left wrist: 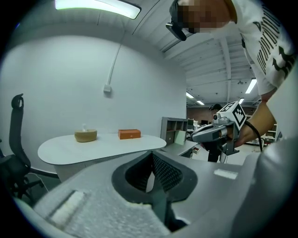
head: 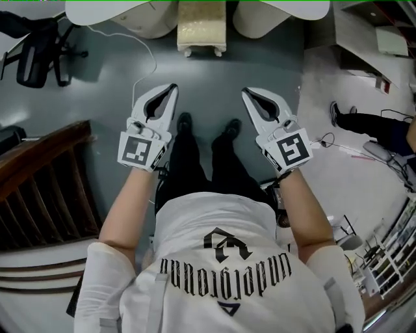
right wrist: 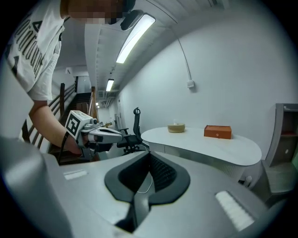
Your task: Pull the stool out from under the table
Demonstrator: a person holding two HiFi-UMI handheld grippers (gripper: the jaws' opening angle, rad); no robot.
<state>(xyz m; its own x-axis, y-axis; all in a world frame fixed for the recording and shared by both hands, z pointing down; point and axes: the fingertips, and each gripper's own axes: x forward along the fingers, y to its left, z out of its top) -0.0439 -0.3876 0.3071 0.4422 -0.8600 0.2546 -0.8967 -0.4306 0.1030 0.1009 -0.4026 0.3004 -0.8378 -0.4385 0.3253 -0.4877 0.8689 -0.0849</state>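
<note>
While the person stands on the grey floor (head: 214, 71) and looks down, both arms reach out in front, and each hand holds a tool. The left gripper (head: 171, 89) has its two jaws pressed together, and nothing is between them. The right gripper (head: 247, 93) is the same, with its jaws together and nothing held. Both tools hang in the air side by side, with a gap between them, and point toward the white table (head: 110, 10). The stool (head: 201, 26) has a cream seat and small white feet. It stands far in front of the tools, tucked in at the table between the two round white legs. Neither tool touches it. The person's black shoes (head: 184, 121) show on the floor between the tools. On the table top, a tan bowl (left wrist: 85, 135) sits near an orange box (left wrist: 129, 134), with a little space between them. A black office chair (head: 39, 49) stands to the left of the table. A dark wooden railing (head: 45, 182) runs along the person's left side. Another person's legs (head: 370, 123) show at the far right.
</note>
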